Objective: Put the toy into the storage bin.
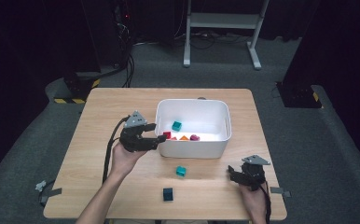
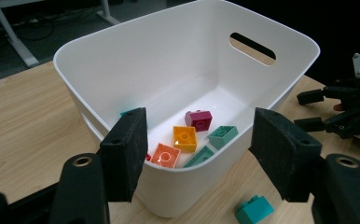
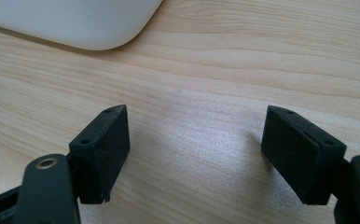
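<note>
Holding the left gripper [image 1: 156, 132] spread wide and empty just above the near left corner of the white bin [image 1: 192, 101], with nothing between the pads. Resting the right gripper [image 1: 232, 171] low at the right side of the table [image 1: 122, 102], likewise unclenched and grasping nothing. Leaving two bricks out on the wood: the teal brick [image 1: 181, 171] just in front of the bin's near wall, and the dark brick [image 1: 168, 194] nearer the table's front edge. Counting several coloured bricks inside the bin already.

Risking, most likely, a knock on the bin's rim: sitting so close over that corner, then swinging low toward the teal brick, probably catching a pad on the plastic and shoving the light bin across the wood. Risking too a pinch on one brick corner alone, tipping it out of the pads. Possibly nudging the dark brick toward the front edge and off it.

Having open wood between the bin's near wall and the front edge, enough for a descent from above. Keeping both grippers well apart, so no clash there. Being hemmed in on the far side by the bin wall.
</note>
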The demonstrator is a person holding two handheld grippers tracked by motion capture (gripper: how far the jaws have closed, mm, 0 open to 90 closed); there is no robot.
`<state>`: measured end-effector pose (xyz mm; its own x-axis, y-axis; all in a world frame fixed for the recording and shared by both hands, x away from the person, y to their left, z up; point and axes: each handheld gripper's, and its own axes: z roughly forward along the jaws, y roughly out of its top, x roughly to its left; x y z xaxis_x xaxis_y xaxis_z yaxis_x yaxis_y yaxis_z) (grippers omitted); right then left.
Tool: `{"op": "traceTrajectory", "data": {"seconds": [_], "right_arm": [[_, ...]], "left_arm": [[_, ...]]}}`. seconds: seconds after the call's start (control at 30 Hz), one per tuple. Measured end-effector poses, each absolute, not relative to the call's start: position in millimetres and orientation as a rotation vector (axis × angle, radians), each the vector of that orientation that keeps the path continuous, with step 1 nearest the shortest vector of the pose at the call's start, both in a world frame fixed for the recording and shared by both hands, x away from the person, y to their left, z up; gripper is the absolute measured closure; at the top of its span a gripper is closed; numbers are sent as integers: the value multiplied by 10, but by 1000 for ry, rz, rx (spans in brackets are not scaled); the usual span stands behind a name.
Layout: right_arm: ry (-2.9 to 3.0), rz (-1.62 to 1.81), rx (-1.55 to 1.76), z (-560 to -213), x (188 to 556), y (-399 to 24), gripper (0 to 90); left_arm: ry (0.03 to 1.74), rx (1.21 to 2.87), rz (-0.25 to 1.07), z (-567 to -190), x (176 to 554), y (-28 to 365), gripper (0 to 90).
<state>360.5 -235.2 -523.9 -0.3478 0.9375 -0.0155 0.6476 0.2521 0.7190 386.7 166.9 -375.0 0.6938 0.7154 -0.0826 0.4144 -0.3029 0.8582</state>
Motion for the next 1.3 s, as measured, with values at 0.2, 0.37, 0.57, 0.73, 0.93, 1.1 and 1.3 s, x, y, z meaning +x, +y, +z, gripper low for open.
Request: {"op": "traceTrajectory", "data": {"seconds": [0.2,0.37,0.57,0.73,0.93,1.1,1.3], "right_arm": [[2085,872,1441,-5239,3605,-2352,233],[2086,871,1438,-5239,3606,-2353,233],[2085,872,1440,-5239,3605,-2352,233],[2085,872,1441,-5239,3605,-2352,233],[2085,872,1440,-5239,3605,-2352,233],[2085,871,1441,-5239,3605,-2352,233],[2085,872,1440,-5239,3605,-2352,233]], "left_arm": [[864,1934,382,-3772,3762,1718,358],[865,1931,373,-3817,3682,1772,354],[867,1933,352,-3908,3587,1830,343],[864,1932,328,-3998,3492,1852,331],[862,1932,295,-4141,3392,1868,324],[869,1929,266,-4258,3329,1897,321],[882,1925,240,-4368,3280,1900,320]]}}
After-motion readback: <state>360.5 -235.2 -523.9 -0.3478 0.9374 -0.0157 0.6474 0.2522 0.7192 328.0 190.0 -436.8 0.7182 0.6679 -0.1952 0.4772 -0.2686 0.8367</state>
